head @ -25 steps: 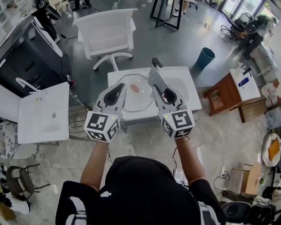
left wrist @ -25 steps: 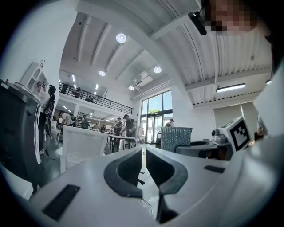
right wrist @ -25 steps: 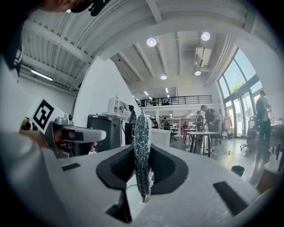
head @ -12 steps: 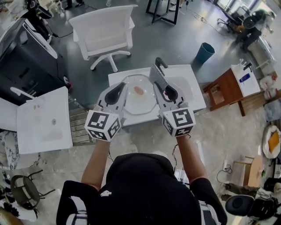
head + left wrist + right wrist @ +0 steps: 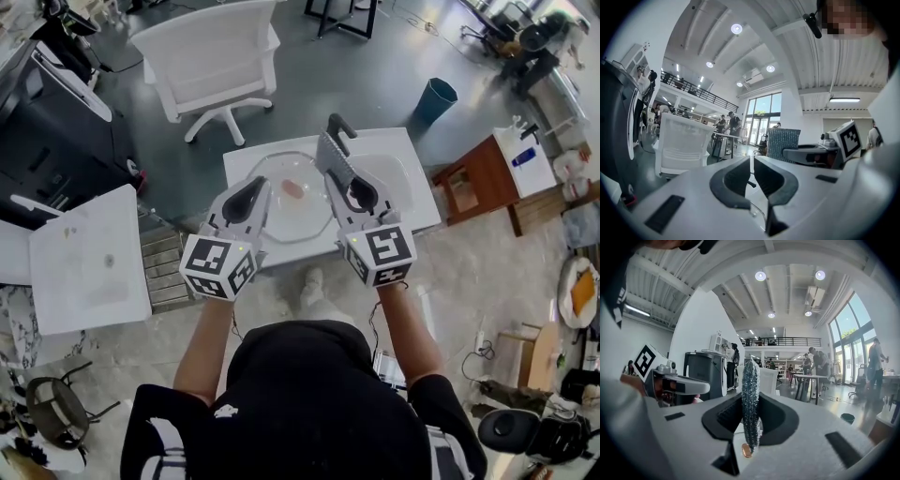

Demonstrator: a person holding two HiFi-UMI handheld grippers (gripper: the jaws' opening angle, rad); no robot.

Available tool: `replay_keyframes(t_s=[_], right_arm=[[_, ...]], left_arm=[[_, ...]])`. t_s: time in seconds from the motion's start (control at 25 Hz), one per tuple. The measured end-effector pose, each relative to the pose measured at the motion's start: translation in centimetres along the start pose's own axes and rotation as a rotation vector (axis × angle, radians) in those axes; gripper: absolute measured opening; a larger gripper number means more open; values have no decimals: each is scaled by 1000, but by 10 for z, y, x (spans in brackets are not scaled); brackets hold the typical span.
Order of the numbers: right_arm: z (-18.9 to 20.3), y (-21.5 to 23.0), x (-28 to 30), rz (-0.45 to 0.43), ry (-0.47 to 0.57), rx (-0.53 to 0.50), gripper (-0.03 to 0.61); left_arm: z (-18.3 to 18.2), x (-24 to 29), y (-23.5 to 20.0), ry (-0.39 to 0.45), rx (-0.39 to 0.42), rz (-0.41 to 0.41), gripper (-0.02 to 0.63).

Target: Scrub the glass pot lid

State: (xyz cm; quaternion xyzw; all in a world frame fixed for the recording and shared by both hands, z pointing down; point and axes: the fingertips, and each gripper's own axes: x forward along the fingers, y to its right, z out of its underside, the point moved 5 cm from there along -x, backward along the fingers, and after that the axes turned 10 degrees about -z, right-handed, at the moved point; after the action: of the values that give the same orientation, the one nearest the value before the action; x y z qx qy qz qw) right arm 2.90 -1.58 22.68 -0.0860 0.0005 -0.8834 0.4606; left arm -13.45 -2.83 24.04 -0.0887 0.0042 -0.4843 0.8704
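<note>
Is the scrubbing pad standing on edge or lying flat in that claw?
On edge: the scrubbing pad stands upright, pinched in the right claw.

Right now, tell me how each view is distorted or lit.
Head view: evenly lit, sharp, the glass pot lid faint on the white table. Left gripper view: fisheye bending, dark corners. Right gripper view: same bending, bright windows at right.

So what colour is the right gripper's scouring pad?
Flat scouring pad: speckled dark grey-green, best seen in right gripper view.
</note>
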Motion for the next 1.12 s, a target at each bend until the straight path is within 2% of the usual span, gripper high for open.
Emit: replay_keyframes(t_s=[0.24, 0.68, 0.96, 1.12], right_arm=[[16, 23, 14, -42, -34, 14, 67], [65, 64, 48, -107, -128, 69, 67], [103, 84, 64, -166, -214, 97, 67], [124, 94, 75, -201, -253, 132, 67]], left_arm=[[11, 26, 0, -29, 5, -17, 20], [52, 76, -15, -112, -35, -58, 20], [92, 104, -20, -231, -51, -67, 20], [123, 113, -29, -329, -69, -83, 20]])
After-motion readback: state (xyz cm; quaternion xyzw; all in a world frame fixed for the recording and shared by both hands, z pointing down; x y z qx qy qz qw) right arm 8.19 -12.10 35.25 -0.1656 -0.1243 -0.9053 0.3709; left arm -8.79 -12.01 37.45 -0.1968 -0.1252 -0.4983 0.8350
